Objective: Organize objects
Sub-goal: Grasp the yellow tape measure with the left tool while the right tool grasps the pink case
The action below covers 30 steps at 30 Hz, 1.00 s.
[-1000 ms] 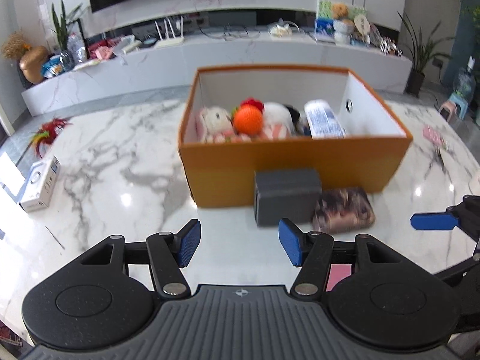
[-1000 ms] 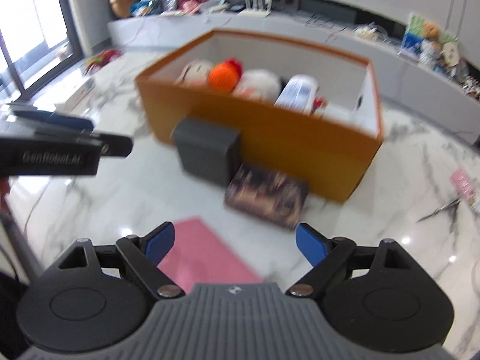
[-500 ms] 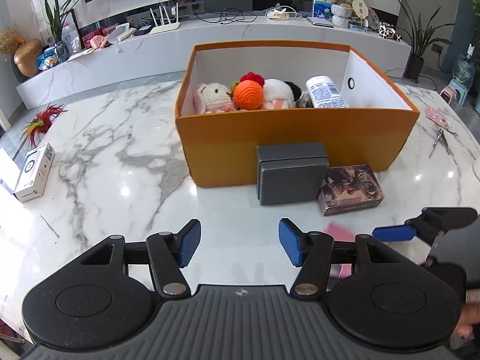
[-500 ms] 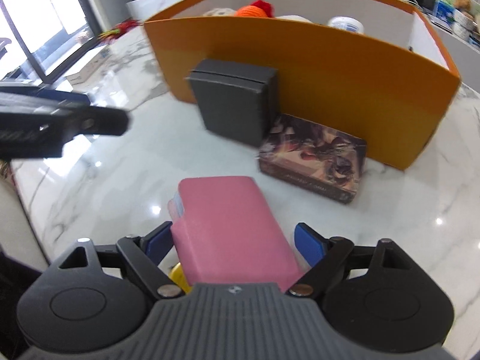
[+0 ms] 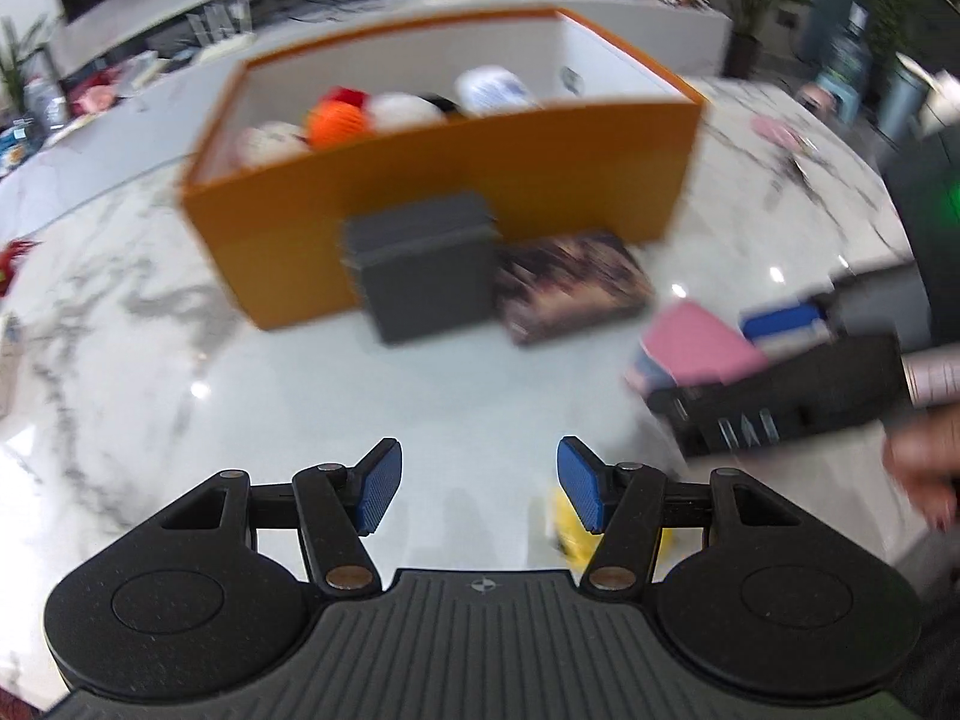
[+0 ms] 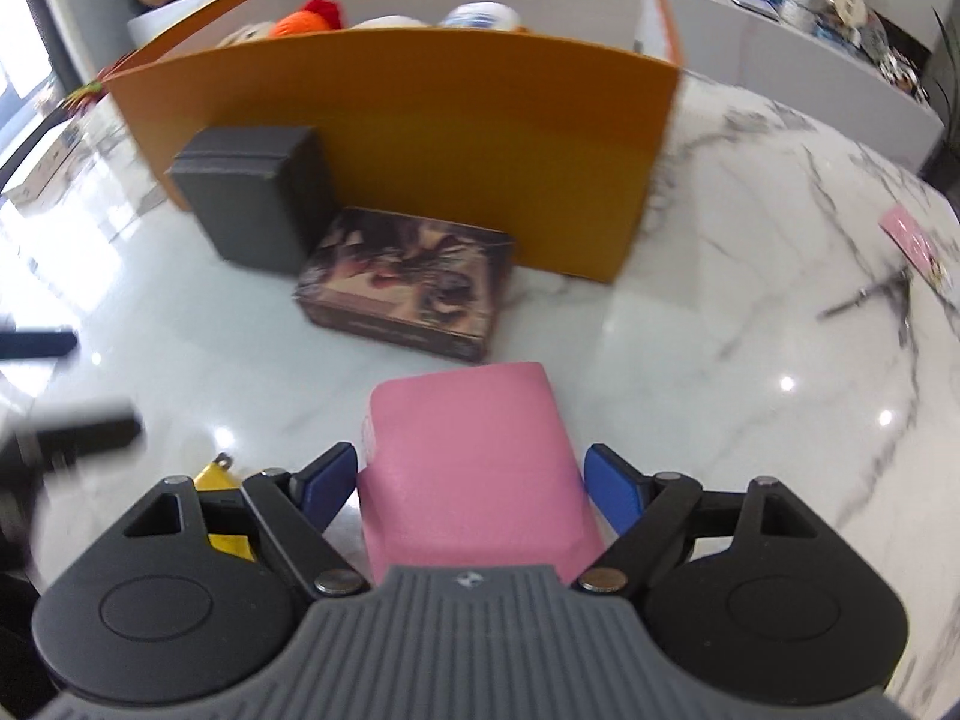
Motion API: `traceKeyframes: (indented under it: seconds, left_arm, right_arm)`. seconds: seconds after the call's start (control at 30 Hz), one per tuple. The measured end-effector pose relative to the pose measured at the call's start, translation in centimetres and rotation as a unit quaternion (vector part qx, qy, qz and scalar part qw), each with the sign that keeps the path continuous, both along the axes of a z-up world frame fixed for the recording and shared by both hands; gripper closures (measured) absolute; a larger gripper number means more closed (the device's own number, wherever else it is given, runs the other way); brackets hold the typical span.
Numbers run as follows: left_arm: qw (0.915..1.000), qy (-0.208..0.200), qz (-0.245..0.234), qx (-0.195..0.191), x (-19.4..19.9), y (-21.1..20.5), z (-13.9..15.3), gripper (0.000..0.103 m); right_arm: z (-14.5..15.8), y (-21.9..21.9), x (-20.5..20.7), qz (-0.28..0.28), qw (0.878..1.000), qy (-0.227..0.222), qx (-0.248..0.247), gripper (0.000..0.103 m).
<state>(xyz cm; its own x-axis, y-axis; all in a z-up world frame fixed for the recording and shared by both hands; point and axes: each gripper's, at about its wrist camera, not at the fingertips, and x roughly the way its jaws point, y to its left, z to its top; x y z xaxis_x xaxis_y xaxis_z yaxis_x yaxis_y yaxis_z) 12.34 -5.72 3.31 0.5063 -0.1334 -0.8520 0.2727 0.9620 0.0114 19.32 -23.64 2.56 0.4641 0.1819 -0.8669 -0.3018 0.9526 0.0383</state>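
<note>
Right wrist view: right tongs (image 6: 467,483) straddle pink box (image 6: 474,456), ungripped; left tongs (image 5: 474,489) part-open, empty; orange bin (image 6: 420,138) part-filled, boxes left on worktop (image 6: 750,324)

A glossy white marble table (image 6: 750,312) with grey veins carries an open orange cardboard box (image 6: 420,138) at upper centre, a dark grey box (image 6: 252,198) and a brown patterned box (image 6: 408,282) before it, and a pink rectangular box (image 6: 474,468) at lower centre.
</note>
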Motion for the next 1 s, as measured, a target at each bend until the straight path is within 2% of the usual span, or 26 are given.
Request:
traceKeyframes:
  seconds: [0.17, 0.3, 0.4, 0.5, 0.57, 0.67, 0.73, 0.9, 1.0]
  left_arm:
    - [0.9986, 0.01, -0.044, 0.029, -1.1, -2.8, -2.0, 0.035]
    - [0.9981, -0.018, -0.052, 0.027, -1.5, -3.7, -2.5, 0.03]
    - [0.9981, -0.018, -0.052, 0.027, -1.5, -3.8, -2.5, 0.03]
    - [0.9985, -0.007, -0.053, 0.016, -1.5, -3.7, -2.5, 0.03]
    - [0.9982, 0.001, -0.061, 0.002, -1.8, -3.7, -2.8, 0.026]
    - [0.9966, 0.031, -0.076, 0.0, -1.9, -3.9, -4.3, 0.024]
    - [0.9974, 0.015, -0.071, -0.003, -2.2, -3.7, -4.7, 0.017]
    - [0.998, 0.003, -0.061, -0.017, -1.7, -3.1, -4.9, 0.017]
    - [0.9985, -0.007, -0.05, -0.02, -1.6, -2.8, -5.2, 0.011]
  right_arm:
    - [-0.4, -1.6, 0.8, -0.023, 0.999, 0.016, 0.016, 0.018]
    - [-0.6, -2.4, 0.5, -0.028, 0.999, 0.023, 0.027, 0.017]
    - [-0.5, -2.4, 0.3, -0.025, 0.999, 0.02, 0.029, 0.017]
    - [-0.2, -2.5, 0.3, -0.023, 0.999, 0.019, 0.032, 0.017]
    - [-0.1, -2.5, 0.4, -0.022, 0.999, 0.018, 0.033, 0.017]
    - [0.0, -2.4, 0.4, -0.022, 0.999, 0.018, 0.033, 0.017]
    - [0.0, -2.4, 0.4, -0.021, 0.999, 0.018, 0.032, 0.017]
    - [0.0, -2.3, 0.3, -0.016, 0.999, 0.017, 0.026, 0.017]
    - [-0.1, -2.1, 0.2, -0.013, 1.0, 0.015, 0.021, 0.017]
